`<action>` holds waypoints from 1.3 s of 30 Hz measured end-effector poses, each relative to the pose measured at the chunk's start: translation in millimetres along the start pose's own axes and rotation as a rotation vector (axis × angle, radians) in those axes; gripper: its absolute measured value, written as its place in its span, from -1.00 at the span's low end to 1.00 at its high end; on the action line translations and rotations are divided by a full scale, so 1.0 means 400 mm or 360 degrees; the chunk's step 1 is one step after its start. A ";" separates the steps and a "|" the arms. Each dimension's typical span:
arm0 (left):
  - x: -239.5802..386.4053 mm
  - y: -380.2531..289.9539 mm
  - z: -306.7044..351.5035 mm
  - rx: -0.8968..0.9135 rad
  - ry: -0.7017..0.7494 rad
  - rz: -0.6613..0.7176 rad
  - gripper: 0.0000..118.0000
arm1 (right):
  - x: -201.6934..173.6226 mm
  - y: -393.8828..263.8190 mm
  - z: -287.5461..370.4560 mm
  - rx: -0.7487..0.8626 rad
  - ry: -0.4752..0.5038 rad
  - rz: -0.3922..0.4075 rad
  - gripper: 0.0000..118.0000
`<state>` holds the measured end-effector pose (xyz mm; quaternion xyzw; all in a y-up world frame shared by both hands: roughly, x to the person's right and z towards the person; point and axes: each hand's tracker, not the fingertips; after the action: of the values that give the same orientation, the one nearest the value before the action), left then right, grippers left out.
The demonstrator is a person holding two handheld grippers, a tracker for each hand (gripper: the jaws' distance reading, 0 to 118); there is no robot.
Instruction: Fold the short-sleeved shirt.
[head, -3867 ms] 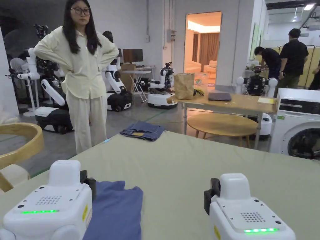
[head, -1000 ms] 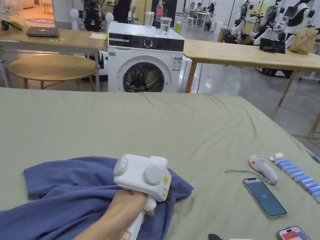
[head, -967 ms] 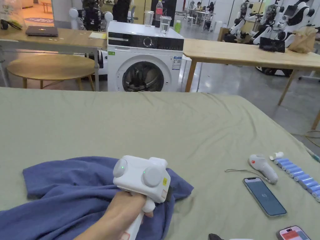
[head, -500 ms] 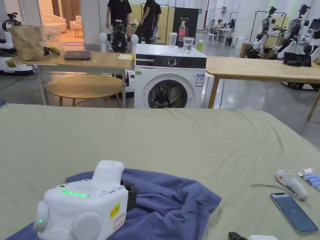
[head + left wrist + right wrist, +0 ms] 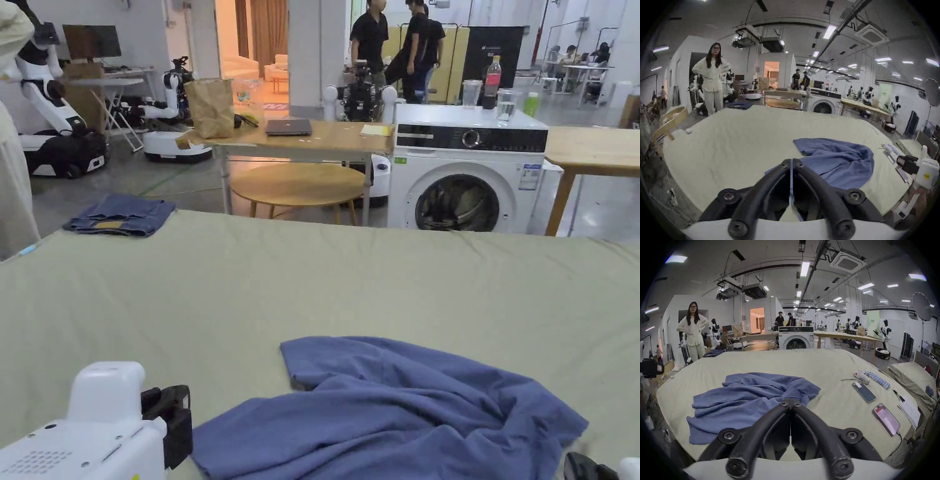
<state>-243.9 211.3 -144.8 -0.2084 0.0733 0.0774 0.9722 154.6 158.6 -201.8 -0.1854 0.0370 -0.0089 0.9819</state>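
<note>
At the far left, beside the bed, a person in pale clothes (image 5: 712,78) stands with hands on hips. A folded pair of jeans (image 5: 120,215) lies at the far left corner of the green sheet (image 5: 325,281).

The left gripper (image 5: 791,162) is low at the near left edge of the bed. In its own view the jaws are pressed together with a thin sliver of blue cloth between them, so it pinches the near left edge of the blue shirt (image 5: 400,406).

The shirt lies crumpled and unfolded on the near middle of the sheet, spread from the left gripper toward the right.

The right gripper (image 5: 790,401) sits at the shirt's near right part; its jaws are together at the tips, but whether any cloth is caught between them cannot be told.

Behind the bed stands a washing machine (image 5: 465,172), its door porthole dark; what is inside cannot be made out. On top of it stand a glass (image 5: 506,106) holding clear liquid and a bottle (image 5: 492,78).

To the right of the shirt lie a white handheld controller (image 5: 862,377), a row of blue batteries (image 5: 877,379) and two phones (image 5: 864,391), all apart from the cloth.
</note>
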 end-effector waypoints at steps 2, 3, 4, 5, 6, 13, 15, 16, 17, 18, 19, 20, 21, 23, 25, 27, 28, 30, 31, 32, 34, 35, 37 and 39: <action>-0.020 -0.005 -0.059 -0.0119 0.0026 -0.0029 -1.00 | -0.011 -0.004 -0.010 -0.0007 0.0010 0.0008 -1.00; -0.031 -0.010 -0.093 -0.0188 0.0035 -0.0029 -1.00 | -0.014 -0.006 -0.013 -0.0014 0.0013 0.0013 -1.00; -0.046 -0.018 -0.142 -0.0246 0.0026 -0.0031 -1.00 | -0.017 -0.010 -0.018 -0.0024 0.0016 0.0019 -1.00; -0.059 -0.024 -0.192 -0.0338 0.0023 -0.0042 -1.00 | -0.020 -0.013 -0.025 -0.0035 0.0017 0.0025 -1.00; -0.070 -0.030 -0.240 -0.0403 0.0008 -0.0054 -1.00 | -0.021 -0.017 -0.032 -0.0047 0.0014 0.0028 -1.00; -0.116 -0.056 -0.523 -0.0794 0.0047 -0.0168 0.13 | -0.003 -0.030 -0.070 -0.0106 -0.0025 0.0037 -1.00; -0.115 -0.082 -0.573 -0.0888 0.0143 -0.0215 1.00 | 0.002 -0.034 -0.080 -0.0126 -0.0045 0.0055 -1.00; -0.103 -0.091 -0.563 -0.0868 0.0139 -0.0232 0.98 | 0.007 -0.036 -0.084 -0.0133 -0.0053 0.0058 -1.00; -0.101 -0.104 -0.581 -0.0940 0.0146 -0.0256 0.98 | 0.012 -0.039 -0.088 -0.0143 -0.0056 0.0053 -1.00; -0.099 -0.114 -0.596 -0.0969 0.0135 -0.0257 0.98 | 0.016 -0.042 -0.093 -0.0155 -0.0061 0.0048 -1.00; -0.093 -0.124 -0.600 -0.0988 0.0151 -0.0263 0.95 | 0.021 -0.046 -0.099 -0.0167 -0.0065 0.0042 -1.00; -0.089 -0.129 -0.594 -0.0981 0.0132 -0.0256 0.85 | 0.026 -0.048 -0.104 -0.0184 -0.0069 0.0038 -1.00; -0.083 -0.125 -0.586 -0.0968 0.0125 -0.0256 0.76 | 0.030 -0.051 -0.107 -0.0195 -0.0074 0.0036 -1.00; -0.068 -0.105 -0.552 -0.0918 0.0102 -0.0277 -0.21 | 0.040 -0.055 -0.115 -0.0216 -0.0084 0.0034 -1.00; -0.050 -0.089 -0.530 -0.0830 0.0048 -0.0280 -1.00 | 0.057 -0.055 -0.127 -0.0241 -0.0097 0.0013 -1.00; -0.039 -0.079 -0.525 -0.0867 0.0033 -0.0300 -1.00 | 0.080 -0.049 -0.142 -0.0276 -0.0110 -0.0039 -1.00; -0.046 -0.080 -0.527 -0.0878 0.0000 -0.0302 -1.00 | 0.096 -0.042 -0.155 -0.0285 -0.0114 -0.0046 -1.00; -0.047 -0.081 -0.528 -0.0884 0.0000 -0.0291 -1.00 | 0.125 -0.023 -0.188 -0.0310 -0.0143 -0.0030 -1.00; -0.051 -0.083 -0.531 -0.0891 -0.0006 -0.0282 -1.00 | 0.145 -0.007 -0.214 -0.0306 -0.0153 -0.0022 -1.00; -0.055 -0.085 -0.533 -0.0892 -0.0014 -0.0266 -1.00 | 0.161 0.013 -0.246 -0.0322 -0.0184 0.0006 -1.00; -0.058 -0.082 -0.533 -0.0895 -0.0026 -0.0246 -1.00 | 0.187 0.058 -0.315 -0.0333 -0.0209 0.0036 -1.00; -0.060 -0.084 -0.535 -0.0893 -0.0029 -0.0238 -1.00 | 0.200 0.081 -0.355 -0.0339 -0.0205 0.0037 -1.00; -0.060 -0.082 -0.533 -0.0893 -0.0037 -0.0236 -1.00 | 0.219 0.121 -0.440 -0.0434 -0.0156 0.0040 -1.00; -0.060 -0.080 -0.531 -0.0894 -0.0043 -0.0233 -1.00 | 0.232 0.149 -0.526 -0.0563 -0.0075 0.0027 -1.00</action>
<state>-284.9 91.1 -319.9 -0.4732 0.0208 0.0270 0.8803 231.3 134.8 -425.3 -0.3552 0.0165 0.0103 0.9346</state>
